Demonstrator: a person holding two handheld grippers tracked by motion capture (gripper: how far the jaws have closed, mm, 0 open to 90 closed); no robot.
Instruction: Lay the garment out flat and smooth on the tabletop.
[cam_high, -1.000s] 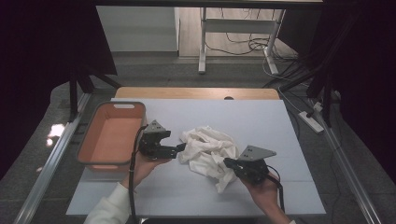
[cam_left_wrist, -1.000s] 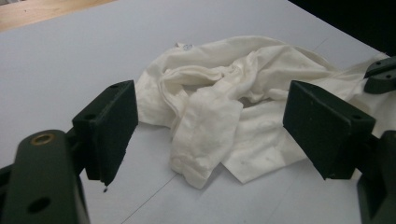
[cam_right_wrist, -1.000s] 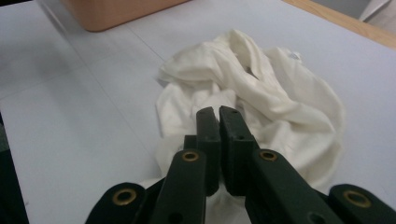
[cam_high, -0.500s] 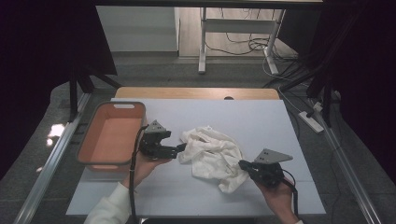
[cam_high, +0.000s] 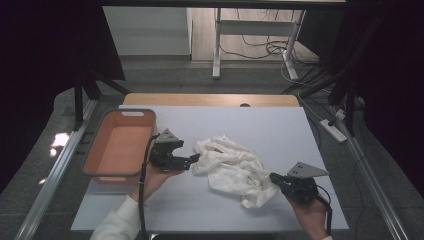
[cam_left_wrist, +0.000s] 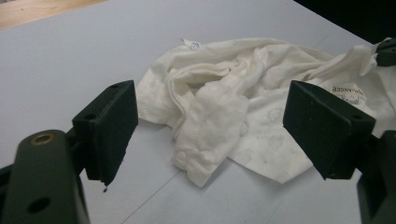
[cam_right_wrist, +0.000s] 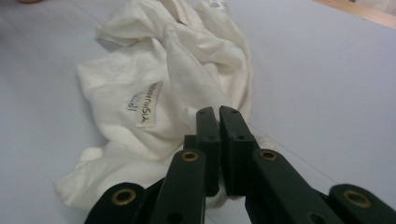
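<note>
A crumpled white cloth (cam_high: 231, 166) with a printed label (cam_right_wrist: 148, 103) lies mid-table. My left gripper (cam_high: 194, 159) sits at the cloth's left edge, jaws spread wide and holding nothing; in the left gripper view (cam_left_wrist: 210, 121) the cloth's (cam_left_wrist: 219, 107) nearest fold lies just ahead, between the jaws. My right gripper (cam_high: 274, 179) is at the cloth's front right corner, shut on it. In the right gripper view (cam_right_wrist: 218, 116) the jaws are pressed together with white fabric (cam_right_wrist: 154, 60) caught below them. The right gripper's tip (cam_left_wrist: 386, 50) also shows far off, pinching a raised cloth corner.
An orange basket (cam_high: 131, 113), empty, stands at the table's left, just beyond my left hand. The pale blue tabletop (cam_high: 280, 125) has open room behind and to the right of the cloth. A wooden strip (cam_high: 210, 99) runs along the far edge.
My right gripper has moved right and toward the front edge, dragging the cloth's corner out with it. The left gripper has stayed put, open.
</note>
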